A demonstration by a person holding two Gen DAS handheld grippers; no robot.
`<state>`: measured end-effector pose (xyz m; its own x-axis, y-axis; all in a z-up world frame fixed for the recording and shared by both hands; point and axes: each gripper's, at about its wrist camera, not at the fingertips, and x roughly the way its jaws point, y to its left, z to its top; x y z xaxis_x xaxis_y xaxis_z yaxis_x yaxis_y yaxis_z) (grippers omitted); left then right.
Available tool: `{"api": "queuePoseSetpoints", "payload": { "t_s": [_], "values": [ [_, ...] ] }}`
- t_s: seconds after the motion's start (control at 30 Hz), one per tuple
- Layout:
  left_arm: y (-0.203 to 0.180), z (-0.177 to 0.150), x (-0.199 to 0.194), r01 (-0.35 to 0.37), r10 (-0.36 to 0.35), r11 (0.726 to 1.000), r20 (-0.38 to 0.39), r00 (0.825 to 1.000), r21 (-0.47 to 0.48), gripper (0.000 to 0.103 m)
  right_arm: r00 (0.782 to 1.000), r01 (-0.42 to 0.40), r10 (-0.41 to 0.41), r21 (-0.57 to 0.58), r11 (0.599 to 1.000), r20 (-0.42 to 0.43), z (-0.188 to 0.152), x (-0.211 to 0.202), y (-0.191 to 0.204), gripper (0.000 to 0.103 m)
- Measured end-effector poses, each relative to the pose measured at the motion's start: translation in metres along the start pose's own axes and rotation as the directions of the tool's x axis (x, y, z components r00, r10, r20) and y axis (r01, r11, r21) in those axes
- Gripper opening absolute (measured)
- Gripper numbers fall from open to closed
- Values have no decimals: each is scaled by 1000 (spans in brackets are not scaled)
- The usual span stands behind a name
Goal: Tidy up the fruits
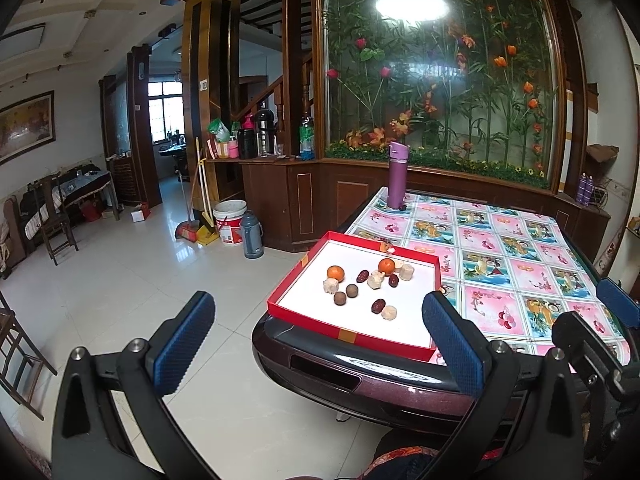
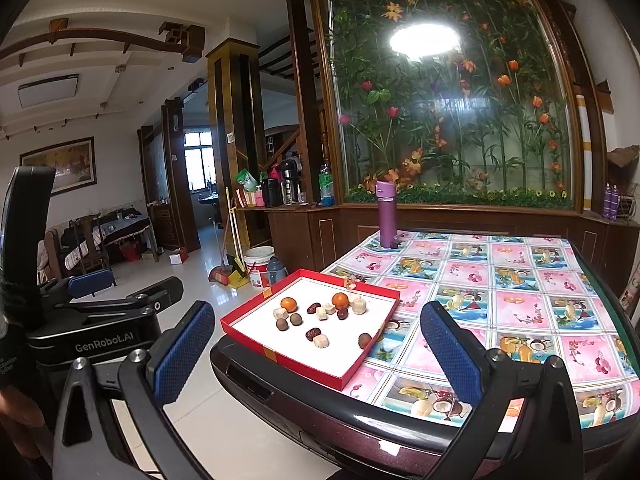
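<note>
My left hand-held gripper [image 1: 316, 348] is spread wide, nothing between the blue pads, held off the near corner of the bench [image 1: 400, 384]. My right hand-held gripper [image 2: 316, 350] is also wide open and empty, hanging just off the bench edge. The red tray [image 1: 316, 326] sits at the bench's near left corner, on the fruit-print cloth [image 1: 520, 272]. All fruit is loose on its white floor: two oranges [image 1: 335, 273] apart from each other in the far half, three dark red dates [image 1: 377, 306] scattered, two brown round ones [image 1: 346, 294] side by side, maybe longans, hard to tell at this size, and pale lumpy pieces [image 1: 389, 313] mixed among them. In the right view one more brown ball [image 2: 364, 340] lies near the tray's right wall. A purple bottle [image 1: 397, 176] stands upright at the far left bench corner, well apart from the tray.
</note>
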<state>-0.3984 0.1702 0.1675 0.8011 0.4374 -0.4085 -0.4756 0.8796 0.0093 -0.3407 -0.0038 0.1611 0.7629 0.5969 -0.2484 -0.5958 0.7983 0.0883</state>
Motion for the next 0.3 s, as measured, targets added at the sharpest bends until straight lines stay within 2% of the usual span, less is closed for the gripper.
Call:
{"api": "queuePoseSetpoints", "payload": {
  "t_s": [0.3],
  "values": [
    [8,4,-5,9,-9,1000,29,1000,-23,103,1000,-1,1,-2,1000,-3,0,4,2,103]
  ]
}}
